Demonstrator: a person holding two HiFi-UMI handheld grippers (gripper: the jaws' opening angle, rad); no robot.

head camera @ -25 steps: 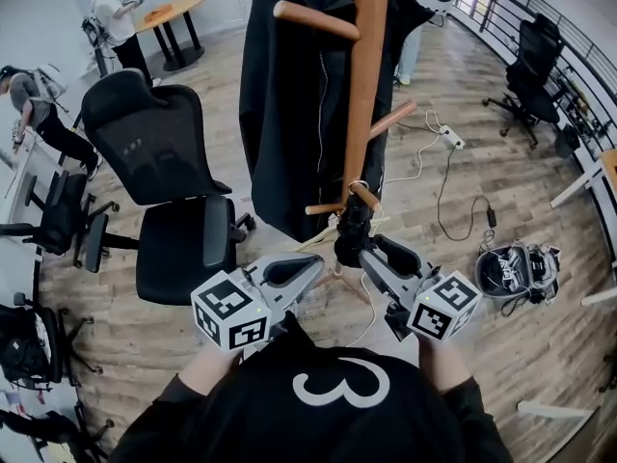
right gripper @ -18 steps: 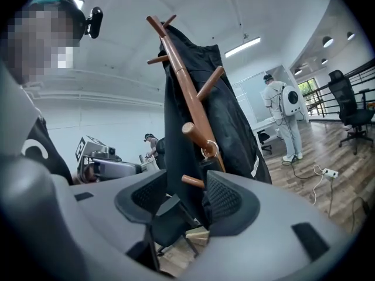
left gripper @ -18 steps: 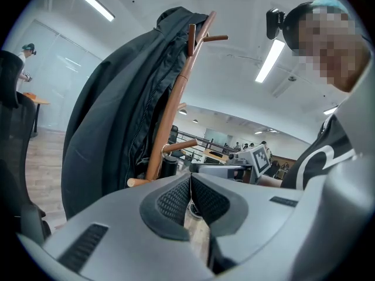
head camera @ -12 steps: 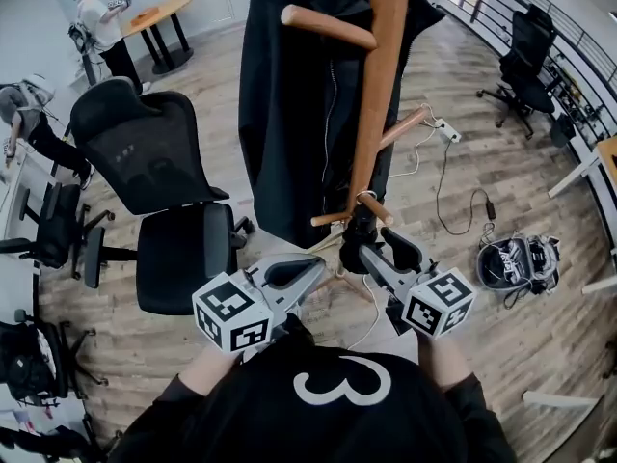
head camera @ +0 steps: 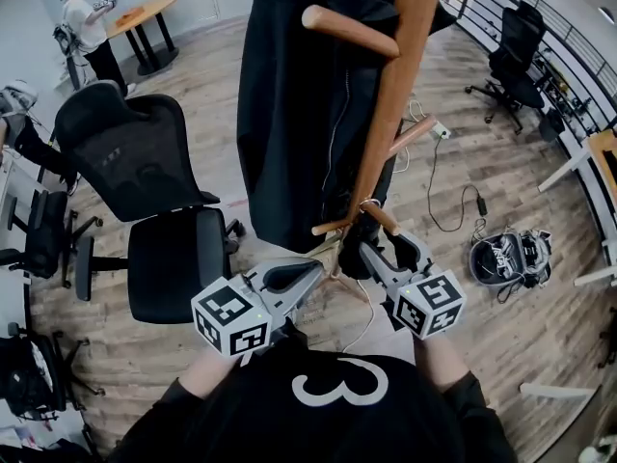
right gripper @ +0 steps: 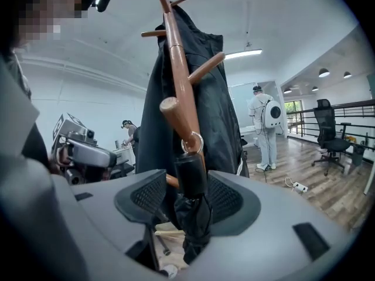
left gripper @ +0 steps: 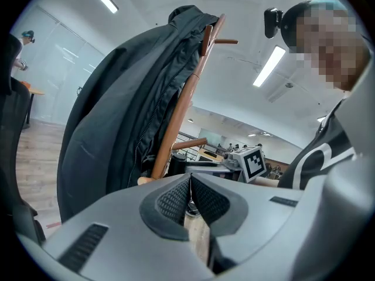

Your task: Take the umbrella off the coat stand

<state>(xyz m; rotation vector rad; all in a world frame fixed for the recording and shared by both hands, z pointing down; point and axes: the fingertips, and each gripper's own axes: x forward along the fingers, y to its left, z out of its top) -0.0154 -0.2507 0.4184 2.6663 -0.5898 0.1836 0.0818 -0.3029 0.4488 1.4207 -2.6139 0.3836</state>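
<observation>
A folded black umbrella (right gripper: pixel 190 186) hangs by a metal ring (right gripper: pixel 192 142) from a low peg (right gripper: pixel 176 116) of the wooden coat stand (head camera: pixel 390 114). A black coat (head camera: pixel 299 104) drapes over the stand's upper pegs. My right gripper (right gripper: pixel 187 195) is open and its jaws have just been opening; the umbrella's handle stands between the pads with a gap on the left. In the head view the right gripper (head camera: pixel 381 246) sits at the umbrella (head camera: pixel 355 244) just below the peg. My left gripper (head camera: pixel 313 270) is shut and holds nothing, left of the stand's foot; the left gripper (left gripper: pixel 188 198) points at the coat.
A black office chair (head camera: pixel 164 201) stands close on the left. Cables and a power strip (head camera: pixel 434 128) lie on the wooden floor to the right of the stand, with a grey bag (head camera: pixel 506 258) further right. People (head camera: pixel 82 27) work at the far left.
The right gripper's jaws have spread apart around the umbrella's handle. Both grippers have edged forward and a little lower toward the stand.
</observation>
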